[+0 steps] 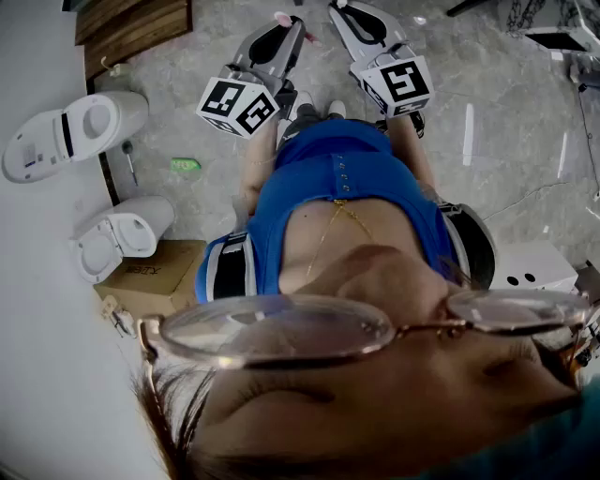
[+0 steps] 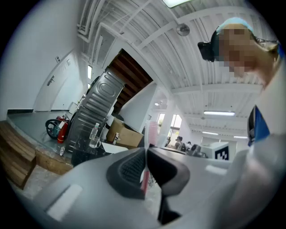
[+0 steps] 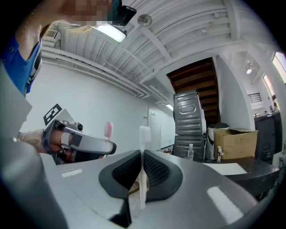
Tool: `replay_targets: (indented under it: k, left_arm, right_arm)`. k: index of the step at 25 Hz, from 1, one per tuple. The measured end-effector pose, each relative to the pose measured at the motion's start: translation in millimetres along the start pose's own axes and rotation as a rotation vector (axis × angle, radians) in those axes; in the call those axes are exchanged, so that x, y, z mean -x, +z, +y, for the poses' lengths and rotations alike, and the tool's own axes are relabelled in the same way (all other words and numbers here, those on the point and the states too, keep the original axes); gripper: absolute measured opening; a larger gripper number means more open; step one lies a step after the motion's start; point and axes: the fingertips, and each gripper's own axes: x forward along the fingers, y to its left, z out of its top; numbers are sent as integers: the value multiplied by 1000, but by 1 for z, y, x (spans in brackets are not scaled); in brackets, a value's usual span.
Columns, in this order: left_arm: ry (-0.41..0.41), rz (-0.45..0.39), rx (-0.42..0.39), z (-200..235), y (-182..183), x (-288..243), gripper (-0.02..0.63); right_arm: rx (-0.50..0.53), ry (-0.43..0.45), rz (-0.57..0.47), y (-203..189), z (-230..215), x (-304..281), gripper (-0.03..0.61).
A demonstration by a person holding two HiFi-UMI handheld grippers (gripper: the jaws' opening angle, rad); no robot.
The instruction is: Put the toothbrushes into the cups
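Observation:
A pink toothbrush [image 2: 152, 133] stands upright between the jaws of my left gripper [image 2: 146, 154], which is shut on its handle. My right gripper [image 3: 142, 157] is shut on a white toothbrush [image 3: 144, 134], bristle head up. In the head view both grippers are held level in front of the person's body, the left gripper [image 1: 291, 26] beside the right gripper [image 1: 343, 9], with the pink toothbrush [image 1: 282, 17] showing at the left tip. From the right gripper view the left gripper [image 3: 106, 146] and its pink toothbrush [image 3: 107, 129] show at the left. No cup shows near either gripper.
A dark table holds a clear mug [image 2: 94, 142] and a bottle [image 3: 191, 152], next to a cardboard box [image 3: 234, 142] and stacked metal cabinets [image 2: 96, 109]. On the floor at the left are two toilets [image 1: 75, 136] [image 1: 117, 239], a carton [image 1: 155, 277] and a wooden pallet [image 1: 131, 28].

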Motion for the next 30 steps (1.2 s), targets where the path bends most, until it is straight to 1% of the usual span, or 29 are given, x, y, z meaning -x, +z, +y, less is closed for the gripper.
replay_targets:
  k: [10, 13, 17, 20, 25, 30]
  left_arm:
    - [34, -34, 13, 0, -7, -8, 14]
    - [35, -55, 13, 8, -1, -4, 12]
    - [31, -70, 11, 20, 3, -20, 14]
    - [20, -69, 18, 38, 9, -30, 13]
    - [0, -59, 36, 82, 21, -55, 14]
    - [-50, -42, 46, 125, 37, -88, 13]
  right_arm:
    - [-71, -6, -52, -6, -22, 11, 20]
    - [-75, -7, -58, -4, -21, 2, 20]
    - [-97, -8, -70, -9, -36, -7, 20]
    - [-105, -13, -72, -7, -44, -27, 20]
    - [-98, -26, -67, -6, -60, -71, 20]
    - [-88, -71, -64, -3, -88, -115, 20]
